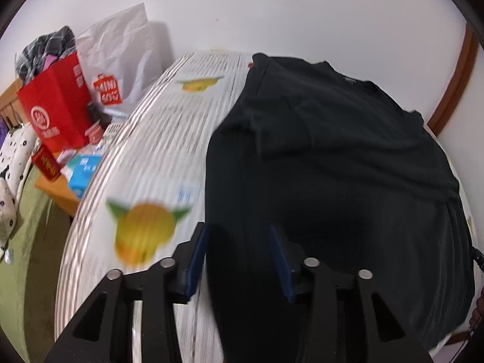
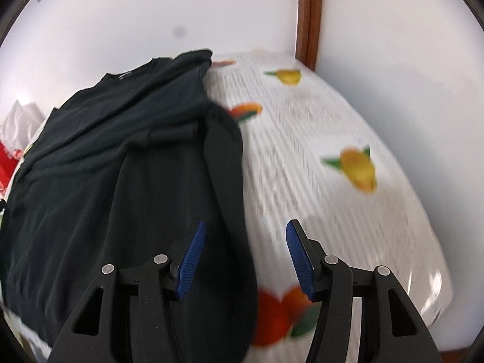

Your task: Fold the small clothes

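Left gripper: jaws set wide apart, nothing between the blue pads; it is poised over the near left edge of the black T-shirt. Right gripper: jaws likewise wide, holding nothing, straddling the shirt's right edge, left pad over dark fabric, right pad over the cloth.

The black T-shirt lies flat on a table covered with a white striped tablecloth printed with fruit, hem nearest, neckline towards the wall. Both side portions appear folded inward, with a sleeve laid across the chest area on each side.

Beyond the table's left edge, in the left wrist view: a red paper bag stuffed with plaid clothing, a white plastic shopping bag behind it, small boxes below. Far end: white wall and a brown wooden door frame. Both views show motion blur.
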`<move>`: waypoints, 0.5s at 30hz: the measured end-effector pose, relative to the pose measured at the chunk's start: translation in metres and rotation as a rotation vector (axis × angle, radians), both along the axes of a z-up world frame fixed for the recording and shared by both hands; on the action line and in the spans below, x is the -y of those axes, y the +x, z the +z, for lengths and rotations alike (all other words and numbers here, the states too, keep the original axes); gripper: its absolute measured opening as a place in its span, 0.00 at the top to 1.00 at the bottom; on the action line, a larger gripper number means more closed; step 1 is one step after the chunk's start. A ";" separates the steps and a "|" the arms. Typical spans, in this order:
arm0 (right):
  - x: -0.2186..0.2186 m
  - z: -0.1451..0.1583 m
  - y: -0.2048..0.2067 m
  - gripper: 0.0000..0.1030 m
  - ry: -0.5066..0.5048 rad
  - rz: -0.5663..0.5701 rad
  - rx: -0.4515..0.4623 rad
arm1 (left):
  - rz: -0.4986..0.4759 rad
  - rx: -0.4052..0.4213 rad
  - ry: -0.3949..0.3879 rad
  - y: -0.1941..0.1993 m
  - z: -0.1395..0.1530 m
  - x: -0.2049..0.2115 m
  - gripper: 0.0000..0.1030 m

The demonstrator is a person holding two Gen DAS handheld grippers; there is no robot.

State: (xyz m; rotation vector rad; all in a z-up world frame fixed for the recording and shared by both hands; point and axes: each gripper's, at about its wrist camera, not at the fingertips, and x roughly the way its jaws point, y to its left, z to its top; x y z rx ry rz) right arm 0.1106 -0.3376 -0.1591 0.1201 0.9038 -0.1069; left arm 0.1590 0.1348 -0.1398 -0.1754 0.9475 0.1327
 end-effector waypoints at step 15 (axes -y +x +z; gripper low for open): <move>-0.035 -0.024 -0.030 0.43 -0.006 0.078 0.009 | -0.093 0.012 -0.001 -0.067 -0.020 0.024 0.48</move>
